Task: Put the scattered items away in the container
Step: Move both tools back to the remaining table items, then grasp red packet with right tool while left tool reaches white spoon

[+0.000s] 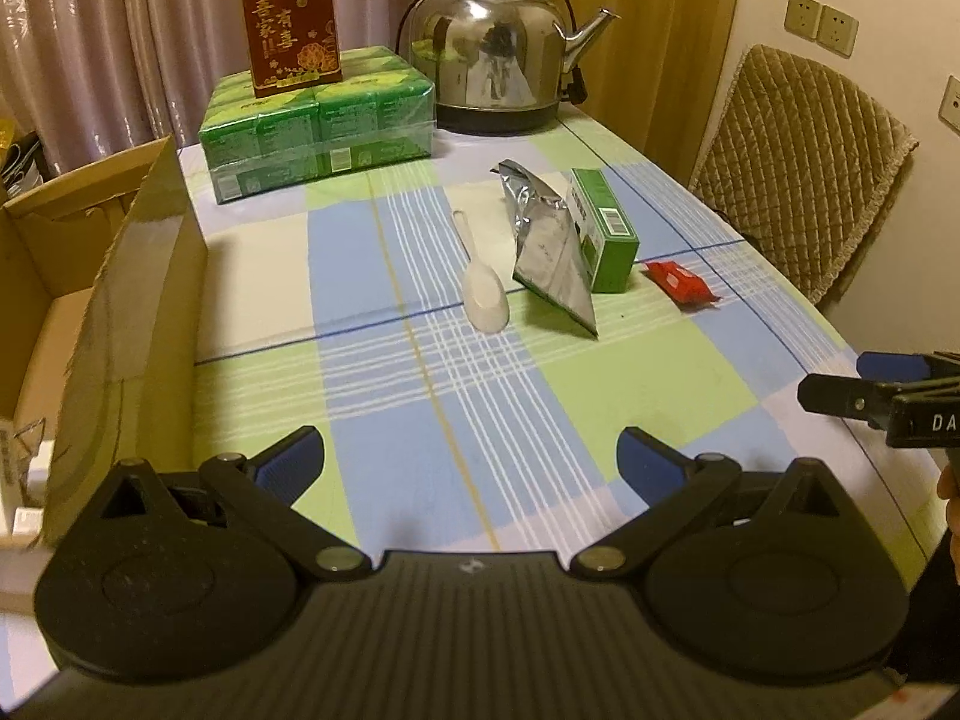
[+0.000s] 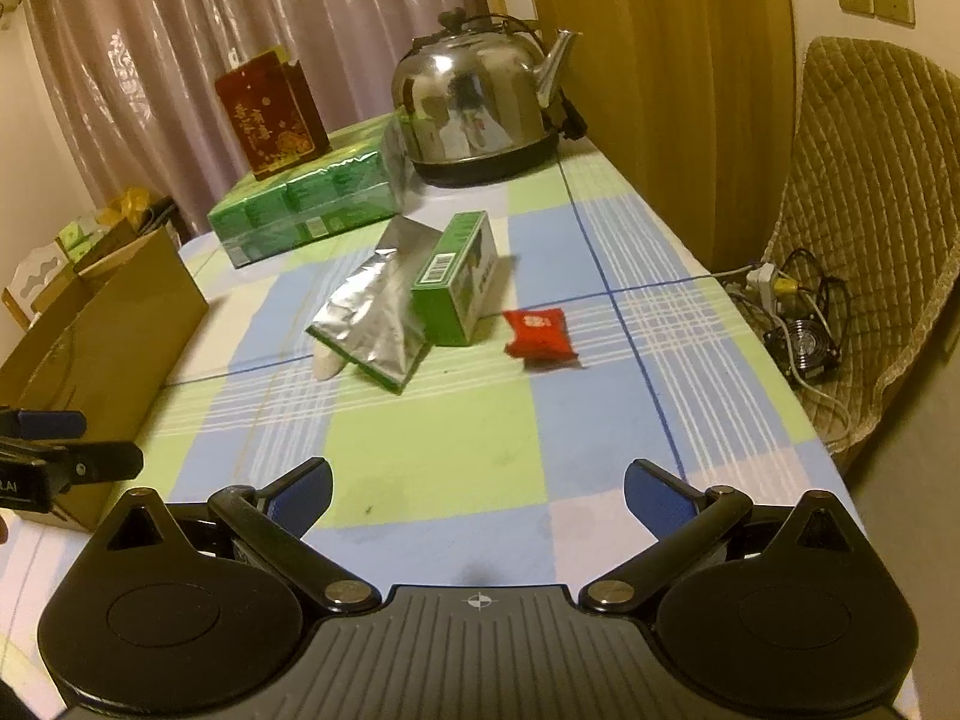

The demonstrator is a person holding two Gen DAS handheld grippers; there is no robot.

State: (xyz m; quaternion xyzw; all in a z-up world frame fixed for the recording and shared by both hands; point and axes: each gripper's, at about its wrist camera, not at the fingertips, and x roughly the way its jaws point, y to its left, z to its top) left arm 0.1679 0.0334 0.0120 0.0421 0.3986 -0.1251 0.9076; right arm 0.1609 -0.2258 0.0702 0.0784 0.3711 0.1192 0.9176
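Scattered items lie mid-surface on the checked cloth: white plastic scoop (image 1: 485,282), silver foil pouch (image 1: 549,249), green carton (image 1: 606,228), red sachet (image 1: 682,282).
- Scoop: flat, bowl end toward the camera in the left wrist view, just left of the pouch. In the right wrist view only its rounded end shows from under the pouch's near corner.
- Foil pouch: leans tilted against the green carton, touching it.
- Green carton: lies on a long side, barcode end visible in both views.
- Red sachet: flat, near the carton's right side, apart from it.

Container: open cardboard box (image 1: 114,324) at the left edge of the surface (image 1: 630,384), flaps up; interior only partly in view.

Left gripper (image 1: 471,459): jaws wide apart, nothing between them, held above the near part of the surface, well short of the items.
Right gripper (image 2: 478,495): jaws wide apart, empty, likewise above the near edge.

Far end of the surface: steel kettle (image 1: 498,54); beside it a wrapped green pack (image 1: 318,126) with a dark red box (image 1: 291,18) standing on top. Padded chair (image 1: 804,168) to the right.
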